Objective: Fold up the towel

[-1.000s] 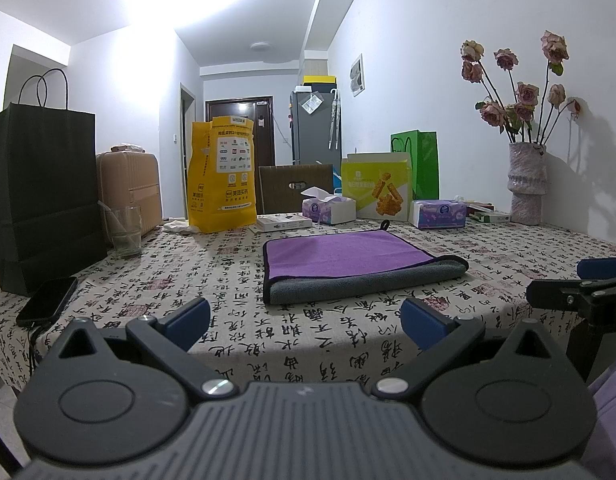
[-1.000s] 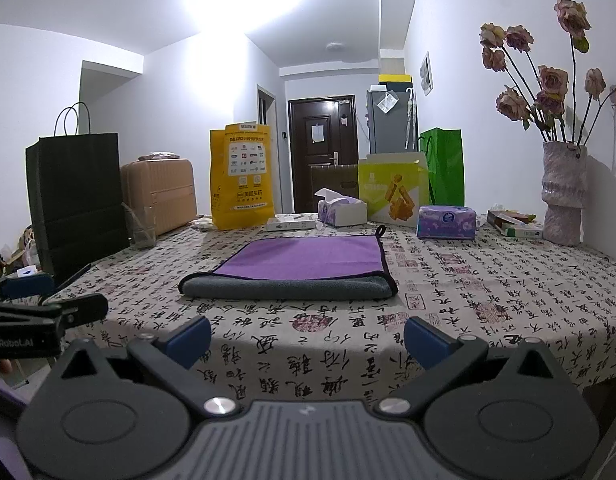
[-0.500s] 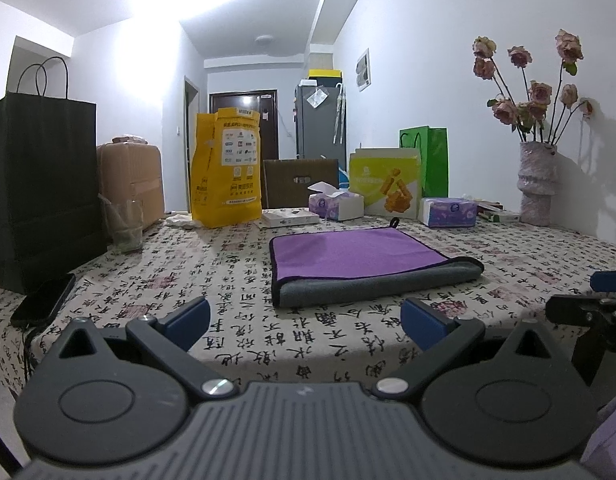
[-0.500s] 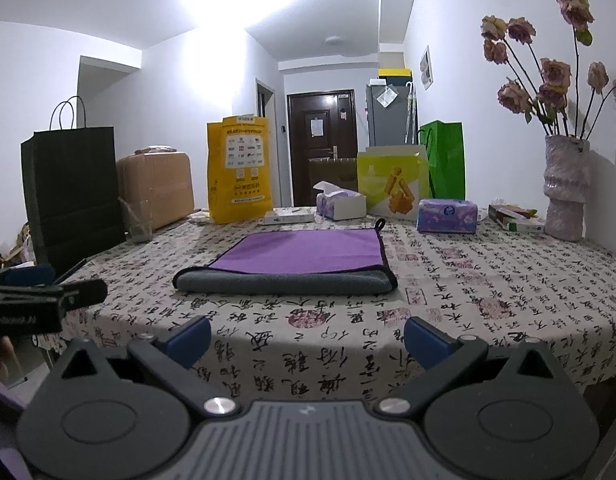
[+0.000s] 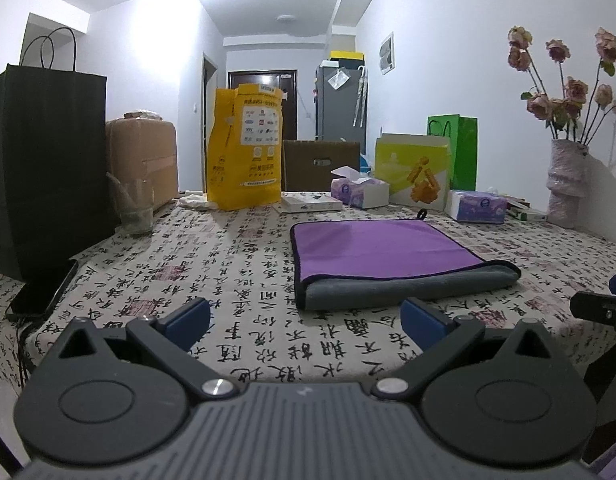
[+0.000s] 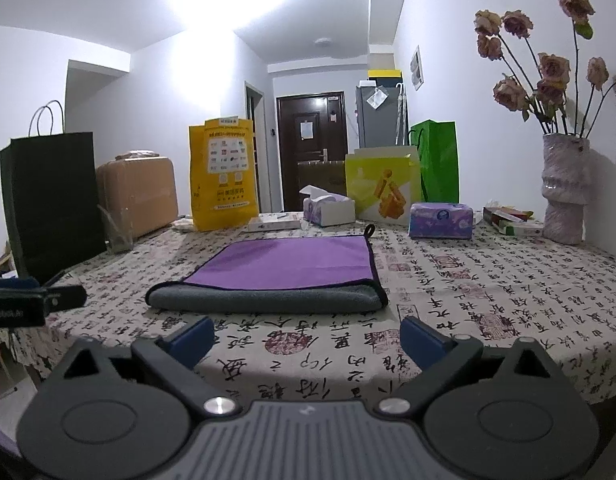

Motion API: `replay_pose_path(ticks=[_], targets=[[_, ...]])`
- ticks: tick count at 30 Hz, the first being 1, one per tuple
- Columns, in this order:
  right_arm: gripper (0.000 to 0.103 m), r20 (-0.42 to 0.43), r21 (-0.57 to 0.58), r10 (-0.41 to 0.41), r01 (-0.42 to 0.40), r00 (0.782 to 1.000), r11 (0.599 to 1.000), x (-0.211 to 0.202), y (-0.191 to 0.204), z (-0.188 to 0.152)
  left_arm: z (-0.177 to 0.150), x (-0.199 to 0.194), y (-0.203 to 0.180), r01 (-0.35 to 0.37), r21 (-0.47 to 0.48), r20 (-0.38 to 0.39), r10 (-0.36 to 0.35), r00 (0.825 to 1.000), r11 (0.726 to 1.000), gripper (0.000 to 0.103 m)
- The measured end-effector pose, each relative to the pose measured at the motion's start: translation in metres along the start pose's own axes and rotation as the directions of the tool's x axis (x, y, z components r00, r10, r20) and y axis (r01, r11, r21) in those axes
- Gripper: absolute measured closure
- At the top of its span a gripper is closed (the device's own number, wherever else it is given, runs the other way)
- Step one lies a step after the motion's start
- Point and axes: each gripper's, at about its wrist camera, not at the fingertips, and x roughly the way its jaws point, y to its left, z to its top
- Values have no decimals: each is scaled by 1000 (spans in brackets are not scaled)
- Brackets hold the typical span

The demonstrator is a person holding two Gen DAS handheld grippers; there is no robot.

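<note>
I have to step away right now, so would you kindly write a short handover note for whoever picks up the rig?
Left gripper: open, empty, above the near table edge, short of the towel.
Right gripper: open, empty, likewise short of the towel.
Towel: lies flat mid-table on the printed tablecloth, already folded once, purple face up, rounded grey fold towards the grippers, hanging loop at the far corner.
Done: one fold.
Left: possibly a further fold; nothing is gripped yet. Tissue boxes, bags and the flower vase stand behind the towel.
</note>
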Motion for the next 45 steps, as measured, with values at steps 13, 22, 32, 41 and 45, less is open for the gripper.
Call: replay_pose_path(ticks=[13, 22, 32, 41, 45], targets=[[10, 36, -60, -30, 32, 999, 998, 57, -25, 10, 14, 70, 0, 118, 17, -31, -118, 993, 993, 15], [12, -2, -98, -9, 9, 1000, 995, 102, -50, 17, 16, 124, 2, 152, 16, -116, -149, 982, 988, 25], [53, -114, -88, 82, -92, 990, 992, 156, -75, 34, 18, 160, 10, 213, 2, -207, -208, 956, 977, 55], [86, -216, -60, 147, -164, 965, 985, 181, -81, 34, 22, 172, 14, 193, 8, -254, -185, 949, 981, 97], [99, -233, -82, 127, -150, 964, 985, 184, -79, 35, 27, 172, 11, 201, 46, -250, -183, 951, 978, 97]])
